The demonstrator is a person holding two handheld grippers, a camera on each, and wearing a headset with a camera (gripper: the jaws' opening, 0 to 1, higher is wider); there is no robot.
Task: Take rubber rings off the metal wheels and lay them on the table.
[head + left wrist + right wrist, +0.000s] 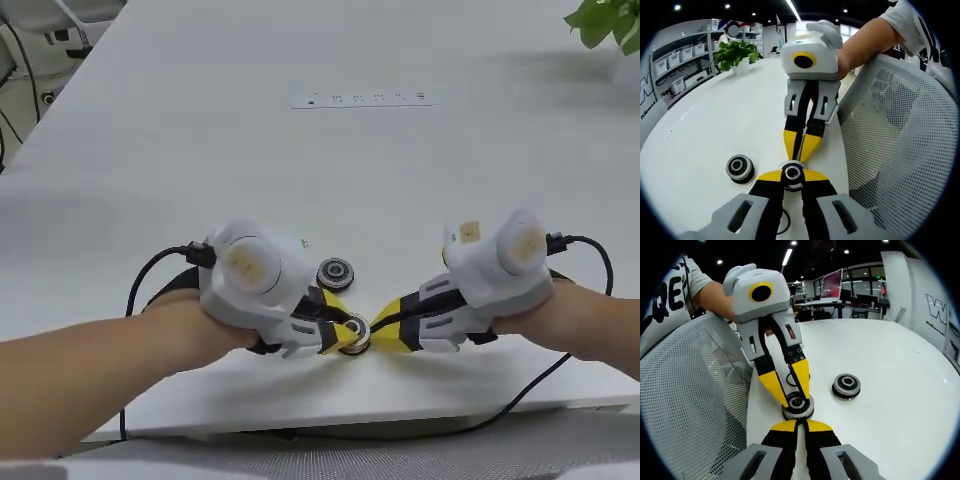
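Left yellow-tipped gripper [793, 175] clamps a small metal wheel [792, 172] ringed with black rubber; right gripper [801, 424], jaws pressed together, touches its rim.

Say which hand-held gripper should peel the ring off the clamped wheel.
Right, probably. The left hand-held gripper clamps the wheel; the right hand-held gripper has its tips closed at the wheel's rim, free to pull.

My head view looks down on the table [300, 160]; both gripper views face each other closely, sharing one wheel [792, 175].
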